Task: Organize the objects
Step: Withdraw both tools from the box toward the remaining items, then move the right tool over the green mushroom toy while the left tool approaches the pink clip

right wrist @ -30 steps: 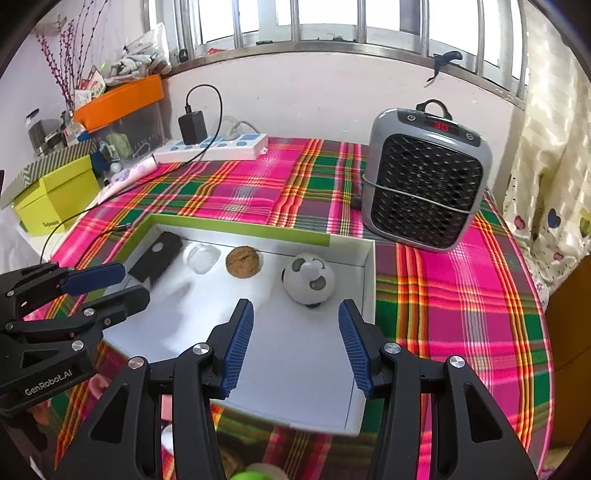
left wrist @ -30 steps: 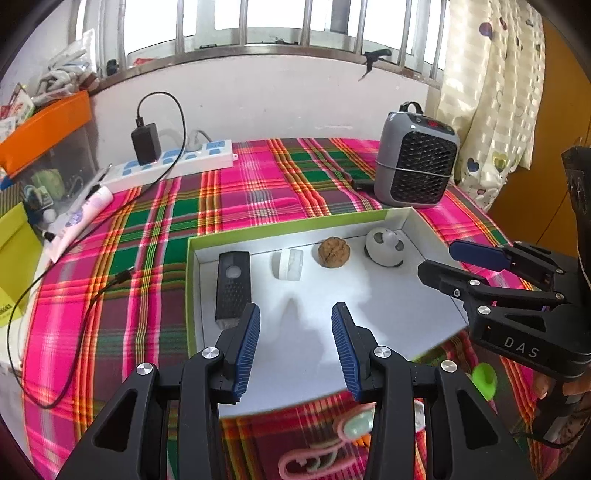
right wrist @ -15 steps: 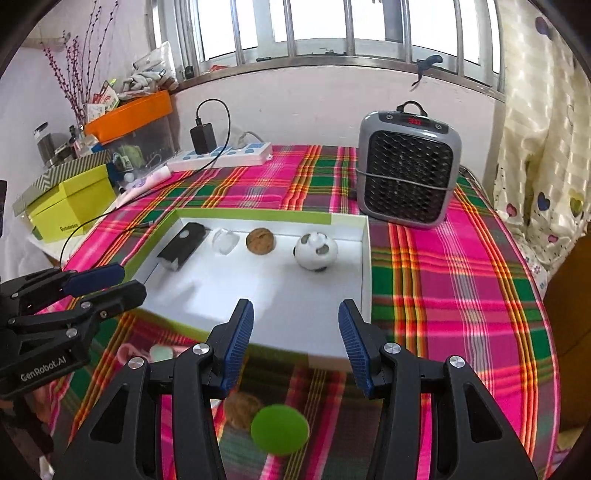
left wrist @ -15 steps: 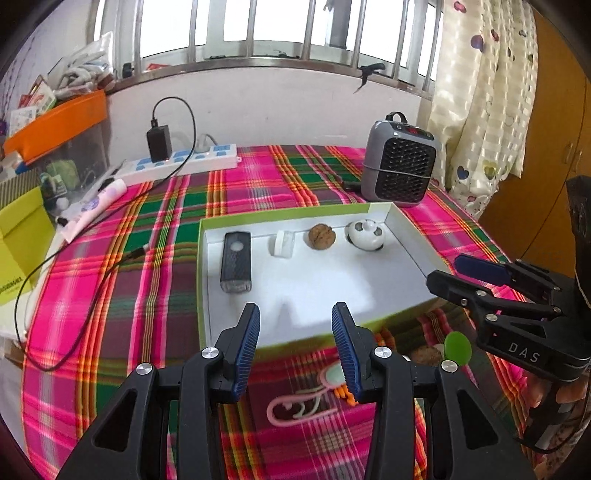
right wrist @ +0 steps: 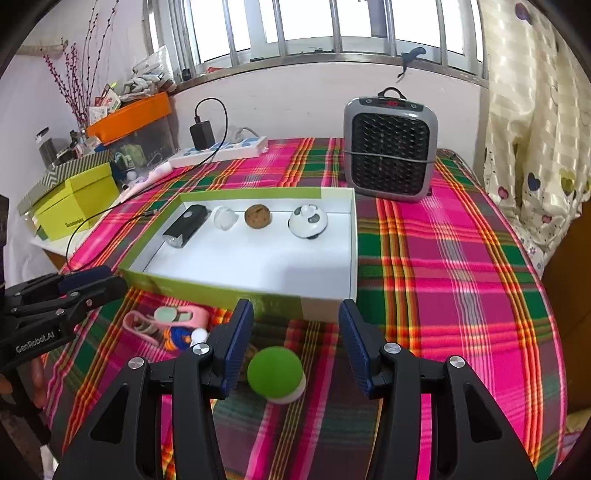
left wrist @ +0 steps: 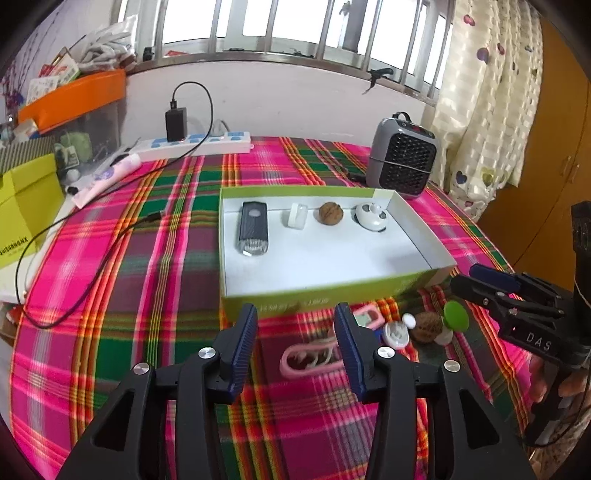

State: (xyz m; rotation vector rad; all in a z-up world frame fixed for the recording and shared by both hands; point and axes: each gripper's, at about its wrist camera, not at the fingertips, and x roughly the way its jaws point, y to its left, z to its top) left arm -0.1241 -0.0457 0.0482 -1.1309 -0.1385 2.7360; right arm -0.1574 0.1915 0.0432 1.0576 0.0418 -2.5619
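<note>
Item: green-capped mushroom toy (right wrist: 275, 373), on the plaid tabletop (right wrist: 443, 295) between the right gripper's (right wrist: 295, 345) spread, empty jaws. Likely light, smooth-domed, prone to roll; best pinched across the cap. Left gripper (left wrist: 295, 345) likewise released, holding nothing.

You had plenty of daylight: it came through the barred window (left wrist: 288, 29) at the back, where the panes were blown out to plain white. The white floor of the box (right wrist: 258, 266) was bright and caught only soft, faint shadows beside the items in it. Your fisheye lenses bent the window sill and the table edges into curves, and black vignette filled the corners of both views. The near wall of the box and the plaid cloth (left wrist: 110, 295) looked smeared with motion blur, and the green cap (right wrist: 275, 373) close to your right lens was soft as well.
</note>
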